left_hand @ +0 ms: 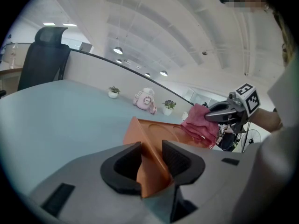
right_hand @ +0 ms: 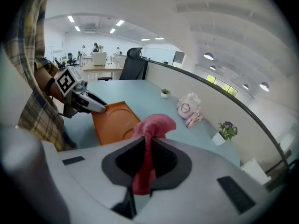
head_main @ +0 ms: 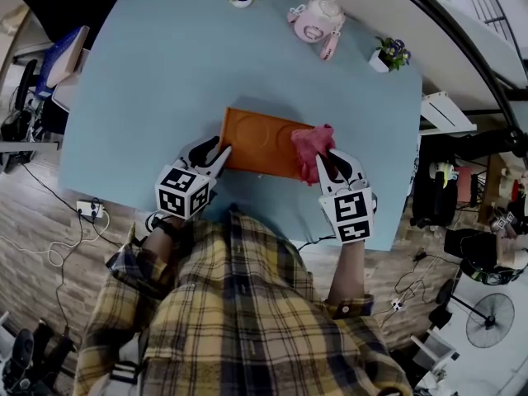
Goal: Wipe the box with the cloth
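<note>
Head view: orange box [head_main: 262, 141] lay flat on blue table [head_main: 148, 81], close in front of person. Left gripper [head_main: 219, 157] held box's left edge. Right gripper [head_main: 328, 159] held pink cloth [head_main: 312, 147] over box's right end. Pink toy [head_main: 316, 19] stood far back on table.

Left gripper view: jaws were closed on box's thin corner, pads pressing both sides.

Right gripper view: jaws pinched cloth tight. Cloth bunched up above jaws, its tail hanging below. Box lay beyond, with left gripper on its far corner.
</note>
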Available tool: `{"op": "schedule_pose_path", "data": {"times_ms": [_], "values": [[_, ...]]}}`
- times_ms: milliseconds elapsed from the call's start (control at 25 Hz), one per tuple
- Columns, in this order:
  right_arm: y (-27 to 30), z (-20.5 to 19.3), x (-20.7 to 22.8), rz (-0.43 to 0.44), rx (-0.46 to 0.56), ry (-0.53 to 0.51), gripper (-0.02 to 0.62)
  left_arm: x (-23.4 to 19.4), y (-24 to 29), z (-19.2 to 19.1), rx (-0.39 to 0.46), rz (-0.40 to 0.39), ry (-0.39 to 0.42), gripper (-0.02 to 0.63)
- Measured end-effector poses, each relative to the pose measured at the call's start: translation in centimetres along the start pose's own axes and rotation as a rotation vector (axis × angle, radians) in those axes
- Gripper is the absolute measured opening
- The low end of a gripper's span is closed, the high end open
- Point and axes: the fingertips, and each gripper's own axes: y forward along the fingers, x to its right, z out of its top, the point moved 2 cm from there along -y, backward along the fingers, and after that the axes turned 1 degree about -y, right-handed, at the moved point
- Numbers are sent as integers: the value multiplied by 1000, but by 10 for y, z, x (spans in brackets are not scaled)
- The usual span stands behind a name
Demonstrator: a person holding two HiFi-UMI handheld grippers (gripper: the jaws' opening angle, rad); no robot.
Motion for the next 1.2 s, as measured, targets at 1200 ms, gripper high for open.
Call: {"op": "schedule_pose_path", "data": {"times_ms": [1200], "values": [[78,50,-150,306,84,-25,37,-1,0,-1,2,-11,1,138]]}}
